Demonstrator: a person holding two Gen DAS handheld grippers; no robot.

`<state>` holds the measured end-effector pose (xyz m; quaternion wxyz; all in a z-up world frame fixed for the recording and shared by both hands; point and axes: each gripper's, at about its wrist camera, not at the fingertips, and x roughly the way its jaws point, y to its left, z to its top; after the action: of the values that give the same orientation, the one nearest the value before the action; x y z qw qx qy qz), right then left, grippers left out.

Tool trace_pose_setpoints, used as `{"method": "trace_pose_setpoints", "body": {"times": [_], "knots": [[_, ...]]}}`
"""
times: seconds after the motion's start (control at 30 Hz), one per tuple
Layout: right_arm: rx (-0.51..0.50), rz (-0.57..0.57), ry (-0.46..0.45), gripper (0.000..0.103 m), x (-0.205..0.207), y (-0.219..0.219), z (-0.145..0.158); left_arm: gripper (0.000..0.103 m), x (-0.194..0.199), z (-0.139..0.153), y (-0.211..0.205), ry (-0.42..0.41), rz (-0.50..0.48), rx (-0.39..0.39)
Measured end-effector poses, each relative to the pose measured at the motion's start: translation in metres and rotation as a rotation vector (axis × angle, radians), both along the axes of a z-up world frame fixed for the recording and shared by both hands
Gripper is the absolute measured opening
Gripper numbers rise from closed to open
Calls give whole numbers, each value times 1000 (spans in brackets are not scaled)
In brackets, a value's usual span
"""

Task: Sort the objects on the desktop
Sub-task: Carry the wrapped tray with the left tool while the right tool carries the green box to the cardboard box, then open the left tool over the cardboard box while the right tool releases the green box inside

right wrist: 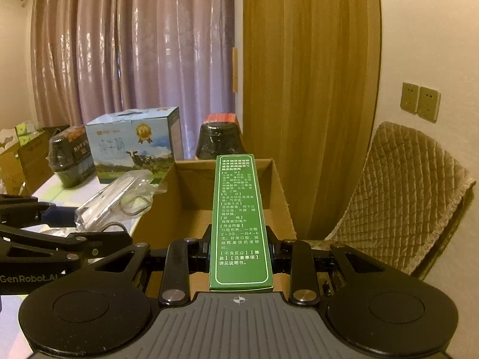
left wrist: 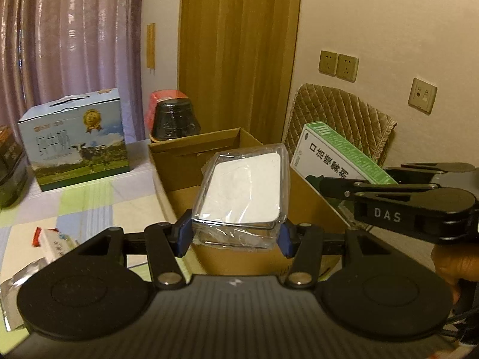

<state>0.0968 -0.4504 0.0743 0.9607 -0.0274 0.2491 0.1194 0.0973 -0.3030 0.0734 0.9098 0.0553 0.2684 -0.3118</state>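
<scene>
Green box point(right wrist: 239, 224): long and thin, held in the right gripper point(right wrist: 239, 246), jaws clamped on its two long sides near the near end. Long axis runs straight out along the jaws, away from the camera. Far end hangs over the open cardboard box point(right wrist: 278, 185); near end sits back over the box's near wall. In the left wrist view the same green box point(left wrist: 329, 155) shows tilted, white printed face turned left, at the right side of the cardboard box.

Clear-wrapped white packet point(left wrist: 242, 191): held in the left gripper point(left wrist: 235, 234), blue pads pressing its left and right edges at the near end. Its long axis also points away, far end raised, hanging over the middle of the cardboard box point(left wrist: 167, 155).

Key relation: both items look to be above the box opening, packet left, green box right, close beside each other but apart as far as I can tell. The two grippers are about equally near the opening. Judgement: next step is probably lowering and letting go; each item would drop lengthways along the box.

Risk: the two could knock together if lowered at once.

Around: milk carton point(left wrist: 74, 140) and dark bowl point(left wrist: 175, 119) on the desk point(left wrist: 89, 203) far left; padded chair point(right wrist: 404, 185) right.
</scene>
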Motion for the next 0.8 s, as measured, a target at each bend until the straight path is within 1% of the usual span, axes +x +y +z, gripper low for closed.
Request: {"method": "trace_pose_setpoints", "body": {"times": [0.3,0.57,0.6,0.7,0.8], "knots": [[-20,3,24,28,34,-9,-14,50,25,-20,-22,16,-20,18],[-42,10,46,28,49,-8,-30,50,41,-35,-32,32,-25,27],[-44,10,47,28,50,-7,-32,51,43,-37,-33,34,-22,27],[-46,8,54,28,54,-8,-36,63,47,-41,-32,27,-18,30],[-47,6,58,28,56,-9,-39,63,48,-41,-26,15,-12,29]]}}
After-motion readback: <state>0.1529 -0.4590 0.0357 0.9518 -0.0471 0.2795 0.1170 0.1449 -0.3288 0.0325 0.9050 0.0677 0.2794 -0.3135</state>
